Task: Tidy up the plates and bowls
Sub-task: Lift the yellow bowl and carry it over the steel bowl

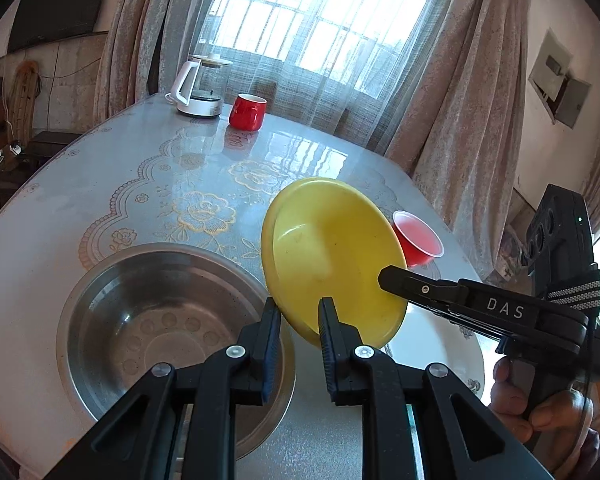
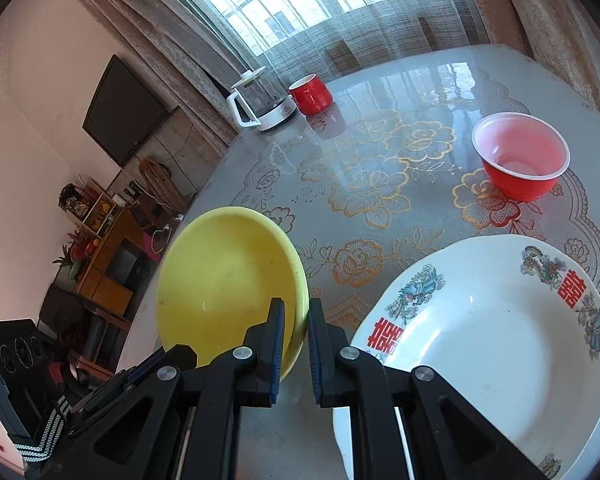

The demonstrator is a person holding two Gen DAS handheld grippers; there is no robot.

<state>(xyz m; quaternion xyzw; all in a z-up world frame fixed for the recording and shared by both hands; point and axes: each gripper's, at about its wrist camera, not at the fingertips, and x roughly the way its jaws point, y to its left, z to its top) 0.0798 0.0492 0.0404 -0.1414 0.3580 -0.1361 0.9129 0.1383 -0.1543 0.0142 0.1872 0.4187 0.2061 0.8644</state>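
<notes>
Two grippers at work over the counter (image 2: 380, 92). Right gripper (image 2: 295, 340) has its fingers clamped tight on the rim of the yellow plate (image 2: 224, 280), which hangs tilted and clear of the counter, centre-left in the right wrist view. Left gripper (image 1: 299, 328) sits low centre of its own view, fingers nearly closed with nothing gripped (yellow rim lies just past the tips). Steel bowl (image 1: 172, 320) lower left there; white patterned plate (image 2: 492, 332) lower right in the right wrist view; small red bowl (image 2: 520, 160) beyond it, upper right.

Step in hand, by my reading: carrying the yellow plate to a stack. Next move calls for levelling it over the white plate or steel bowl, lowering, then releasing.
</notes>
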